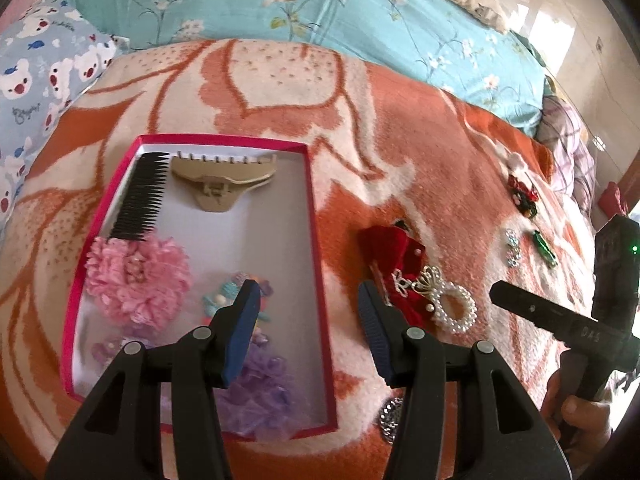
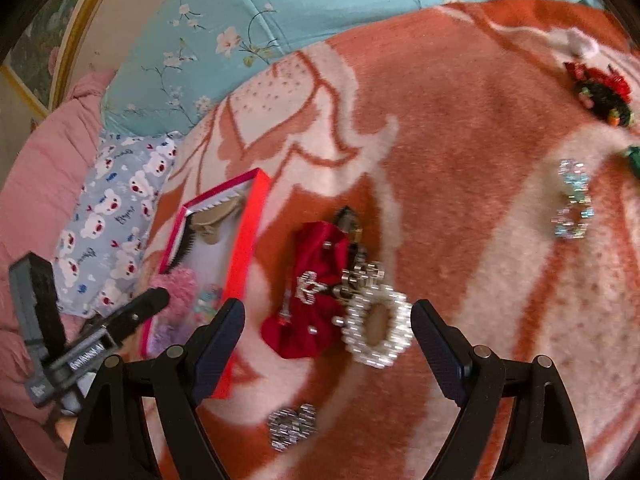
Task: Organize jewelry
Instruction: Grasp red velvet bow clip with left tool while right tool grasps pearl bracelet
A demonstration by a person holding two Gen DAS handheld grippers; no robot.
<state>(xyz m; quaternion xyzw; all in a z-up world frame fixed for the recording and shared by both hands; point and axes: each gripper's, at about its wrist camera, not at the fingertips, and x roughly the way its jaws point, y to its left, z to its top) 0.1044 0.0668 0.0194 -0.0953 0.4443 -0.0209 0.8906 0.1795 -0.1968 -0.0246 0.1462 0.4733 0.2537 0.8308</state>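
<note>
Right tool (image 2: 328,334) agape above pearl ring (image 2: 378,330), empty

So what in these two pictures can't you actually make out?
- Purple hair flower in the pink box, left wrist view: partly hidden behind the left gripper.
- Sparkly heart clip, left wrist view: mostly hidden by a gripper finger.
- Green clip, right wrist view: cut off by the edge.
- Pearl ring and red bow, right wrist view: motion-blurred, so details are unclear, between the fingers of the open right gripper.
</note>
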